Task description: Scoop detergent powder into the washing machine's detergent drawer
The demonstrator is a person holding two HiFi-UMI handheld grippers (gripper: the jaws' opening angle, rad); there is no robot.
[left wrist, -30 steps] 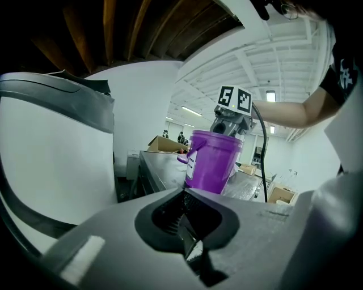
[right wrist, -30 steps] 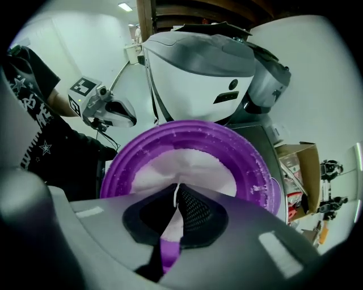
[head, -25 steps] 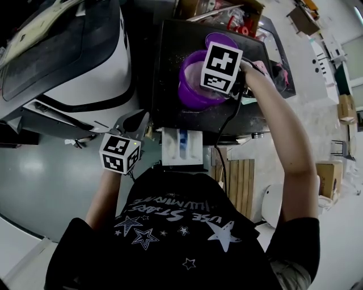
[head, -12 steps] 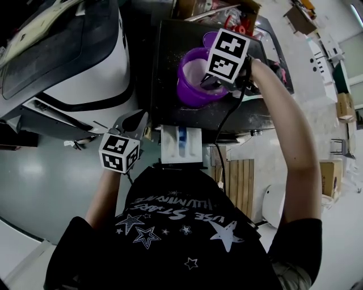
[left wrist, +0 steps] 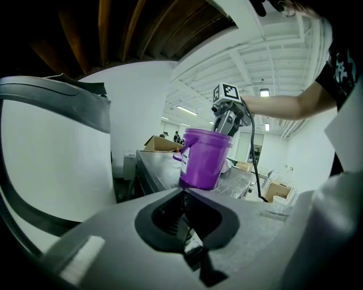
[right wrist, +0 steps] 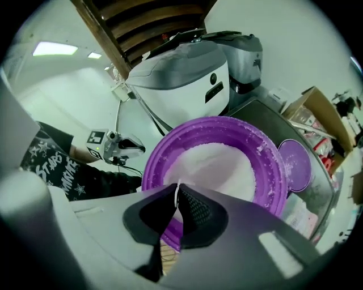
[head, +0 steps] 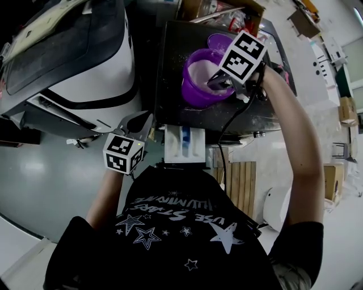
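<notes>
A purple bucket [head: 199,79] holding white detergent powder [right wrist: 215,166] stands on the dark washer top [head: 170,68]. My right gripper [head: 220,84] hovers over the bucket's right rim. Its jaws [right wrist: 176,210] are shut on a thin white scoop handle, and the scoop's bowl is hidden. The white detergent drawer [head: 182,144] with a blue insert juts out below the washer's front edge. My left gripper [head: 136,122] hangs shut and empty just left of the drawer. In the left gripper view the bucket [left wrist: 204,158] and the right gripper [left wrist: 228,113] show beyond the shut jaws [left wrist: 187,226].
The bucket's purple lid [head: 220,39] lies behind it on the washer top. A white and grey machine [head: 74,62] fills the left. Cardboard boxes [head: 227,11] sit at the back, a wooden pallet [head: 238,181] on the floor to the right.
My right gripper has shifted right and farther back, from over the middle of the bucket to its right rim. The left gripper has barely moved.
</notes>
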